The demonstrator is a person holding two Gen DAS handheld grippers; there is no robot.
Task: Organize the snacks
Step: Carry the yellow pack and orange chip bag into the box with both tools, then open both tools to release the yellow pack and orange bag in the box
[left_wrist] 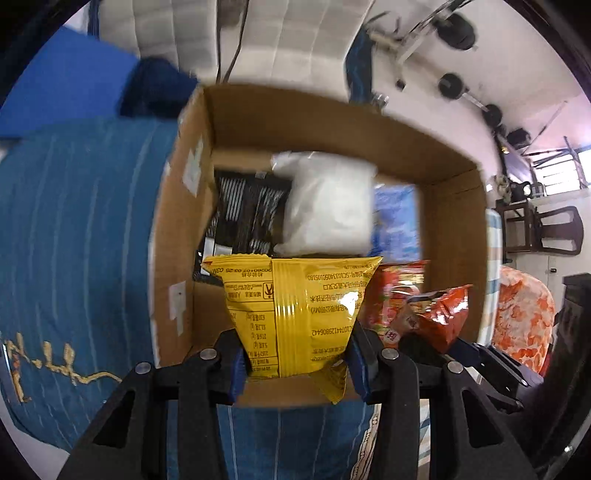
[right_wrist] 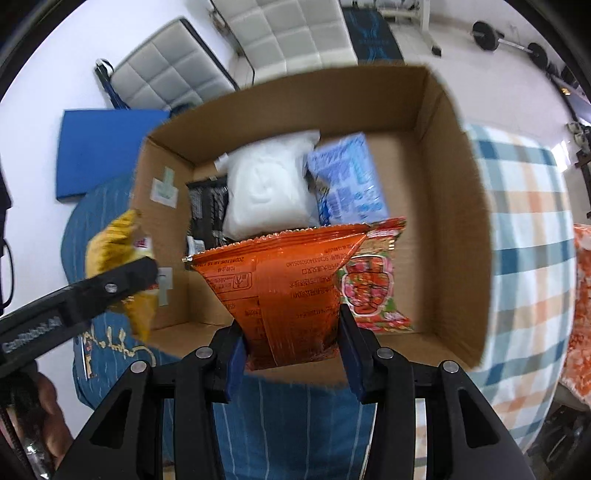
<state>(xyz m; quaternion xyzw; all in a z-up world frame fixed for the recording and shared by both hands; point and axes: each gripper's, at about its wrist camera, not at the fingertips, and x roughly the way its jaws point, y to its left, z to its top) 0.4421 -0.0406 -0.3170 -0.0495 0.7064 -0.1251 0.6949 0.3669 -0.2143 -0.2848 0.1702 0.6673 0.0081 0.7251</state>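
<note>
The left gripper [left_wrist: 297, 363] is squeezing a yellow snack bag [left_wrist: 295, 314], and holds it over the near edge of a brown cardboard box [left_wrist: 454, 229]. The right gripper [right_wrist: 291, 356] is squeezing an orange snack bag [right_wrist: 288, 291] over the same box. Inside the box lie a white bag [right_wrist: 266, 184] in the middle, a blue packet [right_wrist: 347, 181] at its 3 o'clock side, a black packet [right_wrist: 208, 210] at its 9 o'clock side, and a red packet with green spots [right_wrist: 373, 288] toward 5 o'clock, partly behind the orange bag. The box sits on a soft surface. A blue cloth with thin pale stripes [left_wrist: 81, 229] covers it at 9 o'clock of the box, and a checked cloth of blue, orange and white [right_wrist: 524, 229] lies at 3 o'clock. Past the box, at 12 o'clock, stands a white padded seat [right_wrist: 288, 33] on a pale floor. A flat blue mat [right_wrist: 99, 147] lies at 10 o'clock. Dark round weights on a bar [right_wrist: 509, 40] rest on the floor at 1 o'clock. A dark chair [left_wrist: 543, 232] shows at 3 o'clock in the left view.
</note>
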